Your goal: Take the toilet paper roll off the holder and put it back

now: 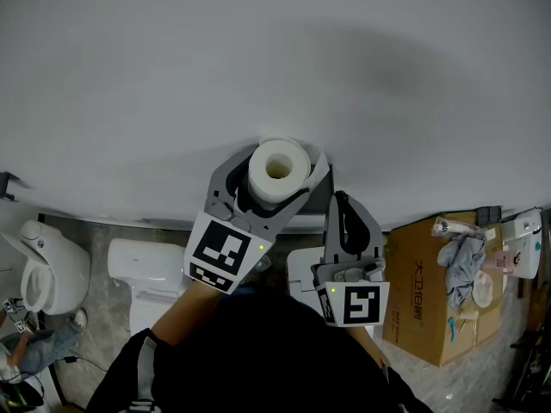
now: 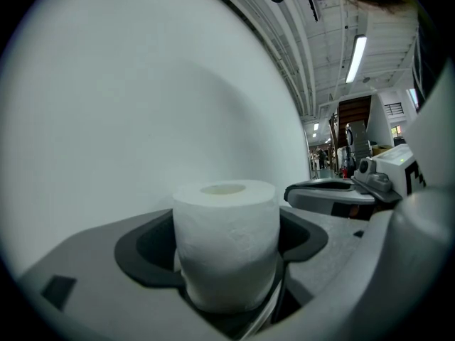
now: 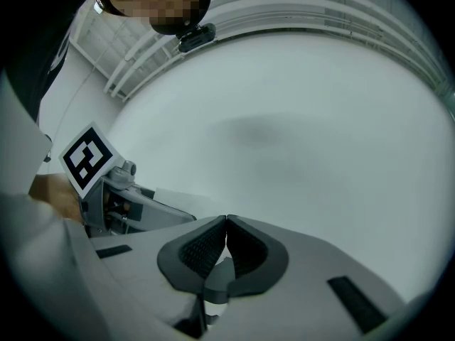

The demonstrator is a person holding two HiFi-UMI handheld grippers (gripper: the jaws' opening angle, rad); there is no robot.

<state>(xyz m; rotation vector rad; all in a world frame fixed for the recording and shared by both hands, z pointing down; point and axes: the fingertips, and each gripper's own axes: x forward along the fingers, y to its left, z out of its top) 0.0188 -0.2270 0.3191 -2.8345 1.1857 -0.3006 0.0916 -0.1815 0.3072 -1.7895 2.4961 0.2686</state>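
Note:
A white toilet paper roll [image 1: 278,169] stands between the jaws of my left gripper [image 1: 274,179], which is shut on it, close in front of a plain white wall. In the left gripper view the roll [image 2: 226,241] fills the space between the dark pads, its cardboard core facing up. My right gripper [image 1: 342,203] hangs just to the right of the left one, shut with nothing in it; in the right gripper view its ribbed pads meet at the tips of the right gripper [image 3: 226,222]. I see no paper holder in any view.
Below the wall stand a white toilet [image 1: 39,269], a white cistern lid [image 1: 148,263] and, at the right, a cardboard box [image 1: 439,291] with cloths and small items on top. The white wall [image 1: 275,67] fills the upper half of the head view.

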